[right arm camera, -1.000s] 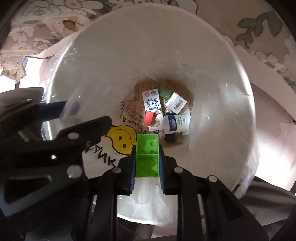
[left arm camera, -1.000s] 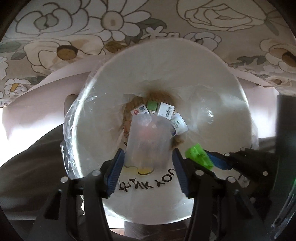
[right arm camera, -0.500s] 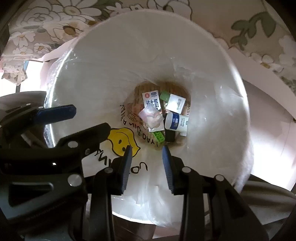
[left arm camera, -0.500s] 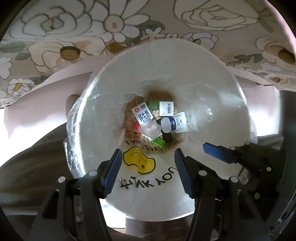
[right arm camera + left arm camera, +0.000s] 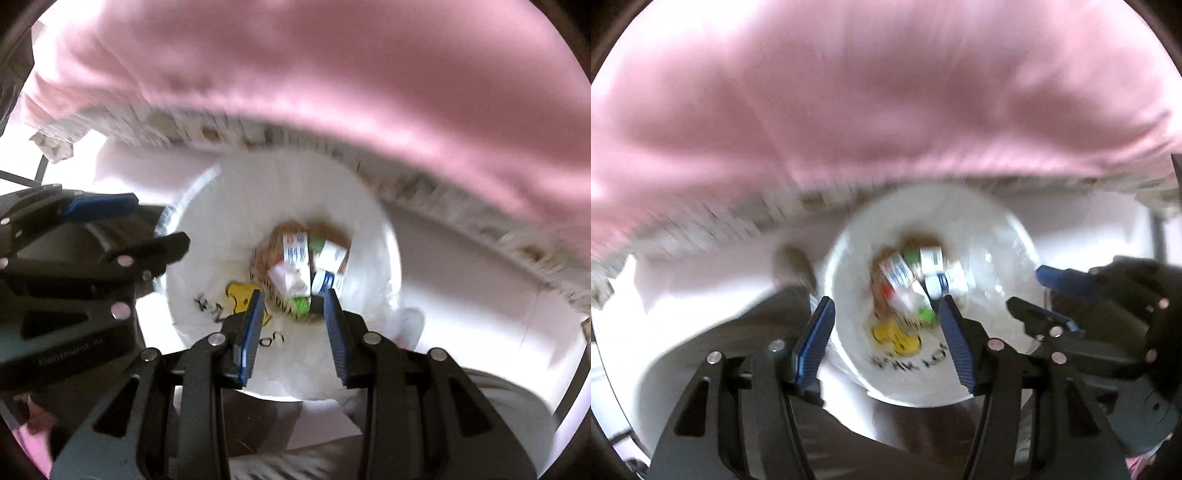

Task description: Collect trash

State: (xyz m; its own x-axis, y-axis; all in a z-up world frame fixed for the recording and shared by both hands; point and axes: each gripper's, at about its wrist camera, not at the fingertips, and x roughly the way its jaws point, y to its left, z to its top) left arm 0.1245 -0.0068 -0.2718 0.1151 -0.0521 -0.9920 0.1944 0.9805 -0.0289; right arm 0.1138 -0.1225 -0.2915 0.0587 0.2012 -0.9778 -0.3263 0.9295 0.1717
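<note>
White bin (image 5: 997, 373) shrank below; green block (image 5: 301, 305) and clear wrapper now inside. Left gripper (image 5: 886, 343) wide, right gripper (image 5: 291, 325) narrower, both empty. Drop done.

Both black plastic tongs, left (image 5: 886, 334) and right (image 5: 293, 325), carry ribbed blue pads (image 5: 814, 345) and silver screws (image 5: 216, 338).

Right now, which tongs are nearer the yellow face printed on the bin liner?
Left. The left tongs hang straight over the yellow face, framing it; the right tongs hang over the trash, beside it.
</note>
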